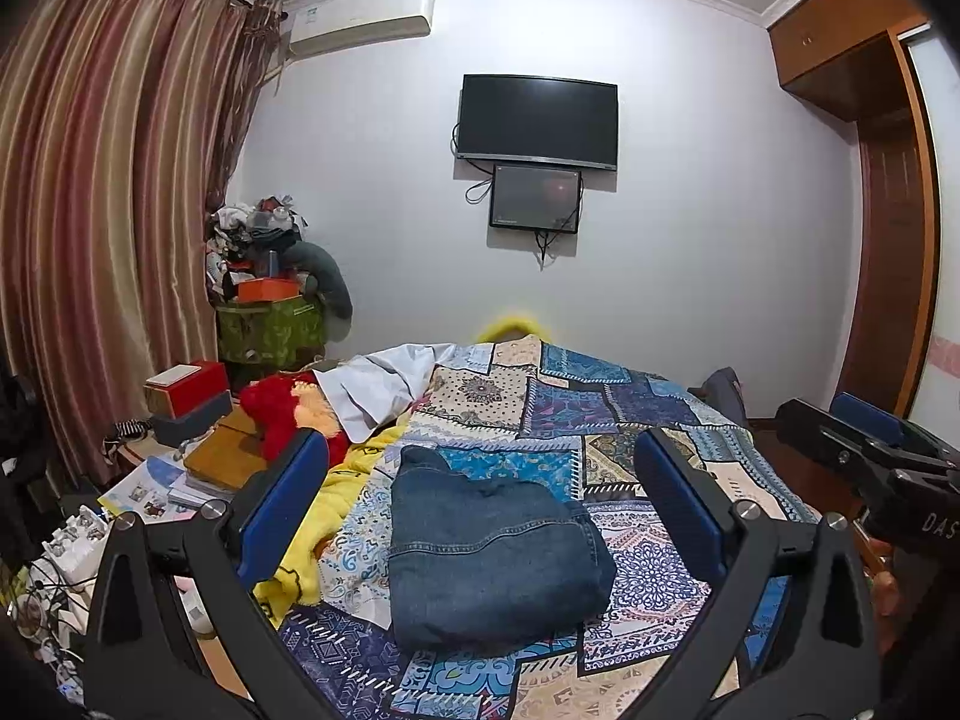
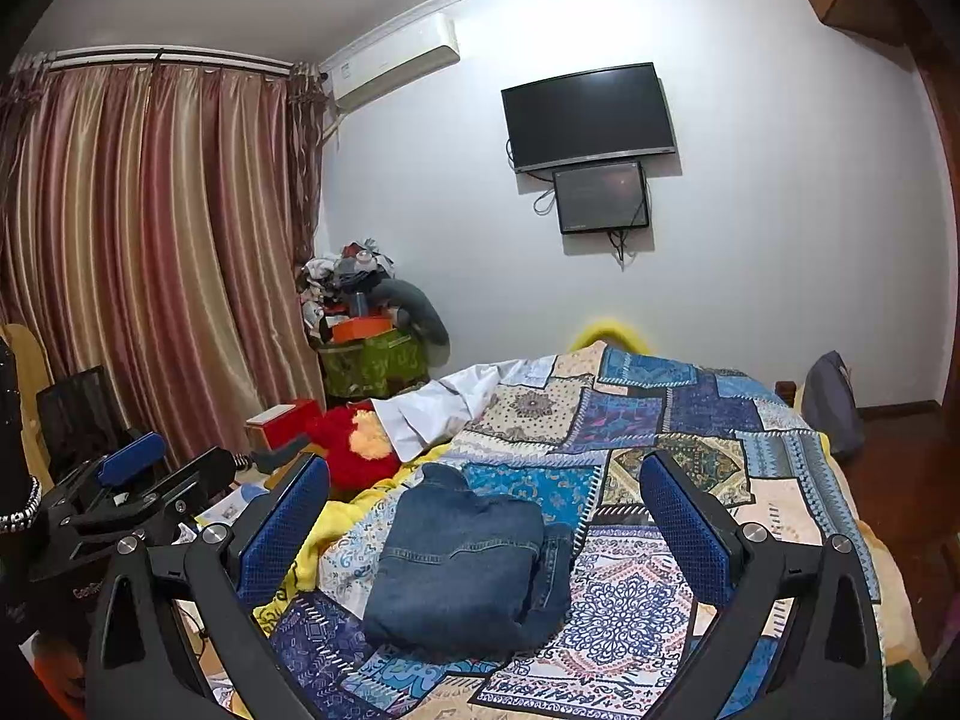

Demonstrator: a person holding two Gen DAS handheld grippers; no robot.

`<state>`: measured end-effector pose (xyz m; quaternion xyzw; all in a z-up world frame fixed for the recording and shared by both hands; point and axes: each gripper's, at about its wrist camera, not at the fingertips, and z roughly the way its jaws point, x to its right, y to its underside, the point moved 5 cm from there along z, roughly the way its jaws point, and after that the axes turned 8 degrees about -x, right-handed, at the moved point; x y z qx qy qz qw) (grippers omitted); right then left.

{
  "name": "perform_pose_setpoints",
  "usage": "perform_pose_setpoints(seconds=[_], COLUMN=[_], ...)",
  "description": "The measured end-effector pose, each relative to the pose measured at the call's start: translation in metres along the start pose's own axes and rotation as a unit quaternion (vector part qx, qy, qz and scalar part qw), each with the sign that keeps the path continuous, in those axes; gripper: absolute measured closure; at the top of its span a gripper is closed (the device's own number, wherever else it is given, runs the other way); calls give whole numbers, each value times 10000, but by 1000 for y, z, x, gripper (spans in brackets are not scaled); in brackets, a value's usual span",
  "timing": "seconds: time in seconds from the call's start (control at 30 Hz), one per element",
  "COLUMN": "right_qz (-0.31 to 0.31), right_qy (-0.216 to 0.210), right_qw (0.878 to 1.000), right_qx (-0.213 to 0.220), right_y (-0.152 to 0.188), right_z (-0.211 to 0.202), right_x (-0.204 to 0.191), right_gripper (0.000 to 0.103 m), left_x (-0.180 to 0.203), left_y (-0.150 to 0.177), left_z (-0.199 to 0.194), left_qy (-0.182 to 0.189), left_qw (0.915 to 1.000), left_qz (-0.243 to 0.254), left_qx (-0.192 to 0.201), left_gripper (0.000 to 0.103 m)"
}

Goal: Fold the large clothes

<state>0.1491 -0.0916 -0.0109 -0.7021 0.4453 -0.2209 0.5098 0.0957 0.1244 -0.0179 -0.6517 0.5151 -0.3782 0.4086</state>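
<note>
A dark blue denim garment [image 1: 489, 546] [image 2: 459, 558] lies folded into a compact, thick bundle on the patchwork bedspread [image 1: 636, 420] [image 2: 654, 420].

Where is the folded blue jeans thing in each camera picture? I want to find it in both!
Left wrist view: the folded denim garment lies low in the middle, on the patchwork bedspread, between the open left gripper fingers.
Right wrist view: the same denim garment lies low, slightly left of middle, between the open right gripper fingers.
Shared landmark: the black TV on the wall, straight beyond it.
</note>
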Motion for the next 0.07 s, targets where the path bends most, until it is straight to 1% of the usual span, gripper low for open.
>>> perform_pose_setpoints(seconds=[0.07], right_qz=[-3], right_qy=[-5], right_qw=[10000], right_qx=[-6], right_y=[0], right_z=[0], right_x=[1], right_gripper=[0], left_x=[0], left_y=[1], left_z=[-1], left_qy=[6], left_qw=[10000], left_qz=[17], left_qx=[0], left_gripper=[0])
